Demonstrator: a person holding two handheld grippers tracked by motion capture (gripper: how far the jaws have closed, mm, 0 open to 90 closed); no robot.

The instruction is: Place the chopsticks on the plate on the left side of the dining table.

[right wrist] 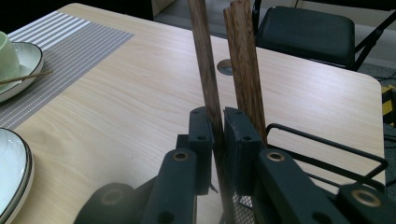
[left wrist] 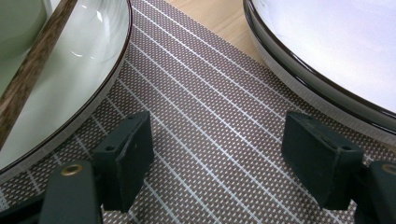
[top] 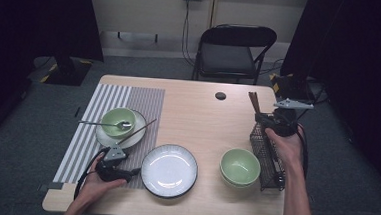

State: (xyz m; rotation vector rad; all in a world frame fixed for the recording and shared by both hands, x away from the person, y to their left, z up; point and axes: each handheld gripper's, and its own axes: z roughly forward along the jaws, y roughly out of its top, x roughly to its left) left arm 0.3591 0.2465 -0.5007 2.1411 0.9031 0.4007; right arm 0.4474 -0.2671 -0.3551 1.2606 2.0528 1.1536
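Wooden chopstick (right wrist: 208, 88) in right gripper (right wrist: 218, 135)

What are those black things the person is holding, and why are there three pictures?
A person sits at a wooden table with tongs in each hand. One picture looks down from above; the other two come from little cameras riding on the tongs. The right tongs are pinching one brown chopstick standing in a wire basket. The left tongs are open over a striped mat, holding nothing. On the table are also a white plate and a green bowl.
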